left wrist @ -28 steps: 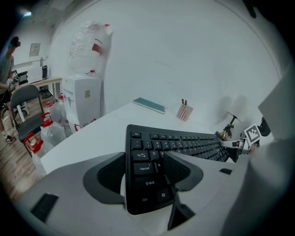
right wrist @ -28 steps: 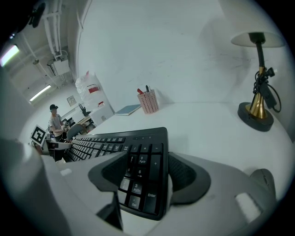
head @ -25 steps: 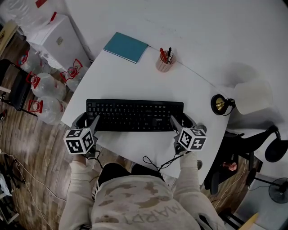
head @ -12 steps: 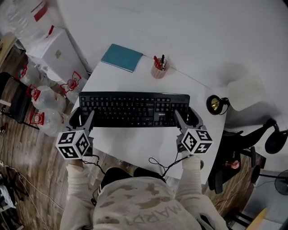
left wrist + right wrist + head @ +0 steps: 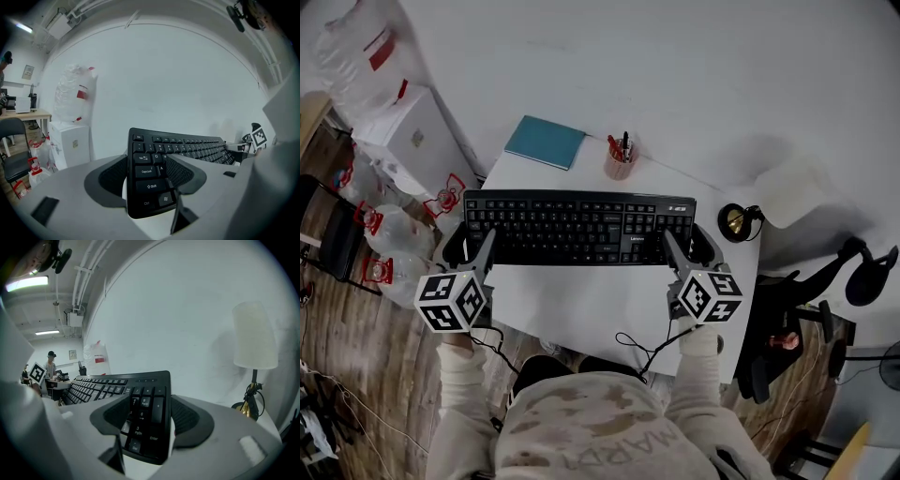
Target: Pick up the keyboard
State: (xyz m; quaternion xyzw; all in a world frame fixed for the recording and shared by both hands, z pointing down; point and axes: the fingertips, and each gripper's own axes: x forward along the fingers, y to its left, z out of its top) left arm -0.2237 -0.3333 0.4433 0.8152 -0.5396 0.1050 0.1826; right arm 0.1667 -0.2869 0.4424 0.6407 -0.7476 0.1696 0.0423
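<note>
The black keyboard (image 5: 578, 228) hangs level above the white table (image 5: 581, 305), carried by its two ends. My left gripper (image 5: 472, 244) is shut on the left end, its pads clamping the near and far edges by the Caps Lock and Shift keys (image 5: 149, 174). My right gripper (image 5: 686, 244) is shut on the right end, across the number pad (image 5: 143, 420). In the left gripper view the keyboard runs away to the right toward the other gripper's marker cube (image 5: 258, 137).
A teal notebook (image 5: 545, 142) and a pen cup (image 5: 619, 164) sit at the table's far edge. A desk lamp (image 5: 736, 222) with a white shade (image 5: 253, 336) stands at the right. Water bottles (image 5: 389, 234) and a white box (image 5: 417, 131) are left of the table, a dark chair (image 5: 787, 328) right.
Both grippers have risen together with the keyboard held between them; it has left the table top and now looks larger and nearer the notebook and cup in the head view.
</note>
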